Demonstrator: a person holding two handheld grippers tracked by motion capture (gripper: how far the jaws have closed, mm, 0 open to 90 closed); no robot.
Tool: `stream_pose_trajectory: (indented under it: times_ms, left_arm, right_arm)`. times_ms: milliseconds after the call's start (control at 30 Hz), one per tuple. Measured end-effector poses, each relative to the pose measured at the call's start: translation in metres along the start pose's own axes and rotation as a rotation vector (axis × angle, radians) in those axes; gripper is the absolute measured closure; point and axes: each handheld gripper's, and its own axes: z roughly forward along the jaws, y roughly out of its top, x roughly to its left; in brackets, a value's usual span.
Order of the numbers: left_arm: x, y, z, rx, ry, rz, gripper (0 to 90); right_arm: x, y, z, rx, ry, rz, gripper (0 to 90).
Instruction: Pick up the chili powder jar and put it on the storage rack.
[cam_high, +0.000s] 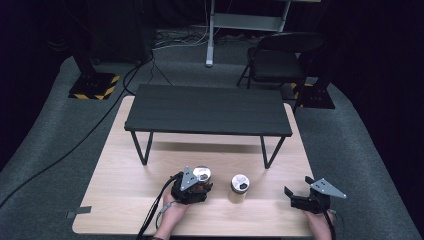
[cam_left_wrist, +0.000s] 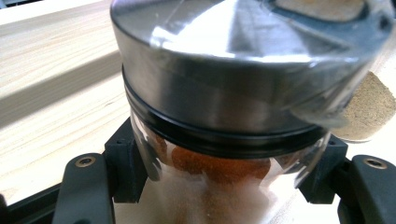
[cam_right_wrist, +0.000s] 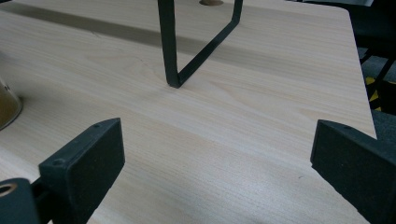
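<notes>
A glass spice jar with a silver lid (cam_high: 202, 175) holds reddish-orange powder (cam_left_wrist: 219, 168). My left gripper (cam_high: 196, 191) is shut on its glass body, one jaw on each side below the lid (cam_left_wrist: 224, 70). A second jar with a silver shaker lid (cam_high: 240, 186) and tan contents stands free just right of it. My right gripper (cam_high: 296, 193) rests open near the table's front right corner, nothing between its fingers (cam_right_wrist: 84, 163). The tan jar's edge (cam_right_wrist: 7, 105) shows at the far left of the right gripper view.
A low black shelf (cam_high: 207, 110) on thin metal legs (cam_right_wrist: 175, 56) stands across the back half of the wooden table (cam_high: 125, 200). A black folding chair (cam_high: 280, 57) and stand bases sit on the floor beyond.
</notes>
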Motion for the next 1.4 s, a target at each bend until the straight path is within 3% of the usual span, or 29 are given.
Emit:
stream_pose_trajectory:
  times_ms: [200, 433, 833, 1133, 1400]
  left_arm:
    - [0.001, -0.002, -0.001, -0.018, -0.005, -0.018, 31.9]
    - [0.004, -0.003, -0.012, -0.086, 0.003, -0.052, 31.9]
    - [0.001, 0.022, -0.031, -0.143, 0.039, -0.012, 31.9]
    - [0.001, 0.035, -0.038, -0.176, 0.065, -0.017, 31.9]
    - [0.002, 0.054, -0.048, -0.209, 0.087, 0.005, 31.9]
  right_arm:
    - [0.000, 0.000, 0.000, -0.002, 0.000, 0.003, 2.3]
    - [0.000, 0.000, 0.000, -0.002, 0.000, 0.001, 2.3]
    - [0.000, -0.001, 0.000, -0.005, -0.002, -0.001, 2.5]
    - [0.001, -0.001, 0.000, -0.006, -0.003, -0.002, 2.7]
    - [0.001, -0.001, 0.000, -0.005, -0.003, -0.003, 2.8]
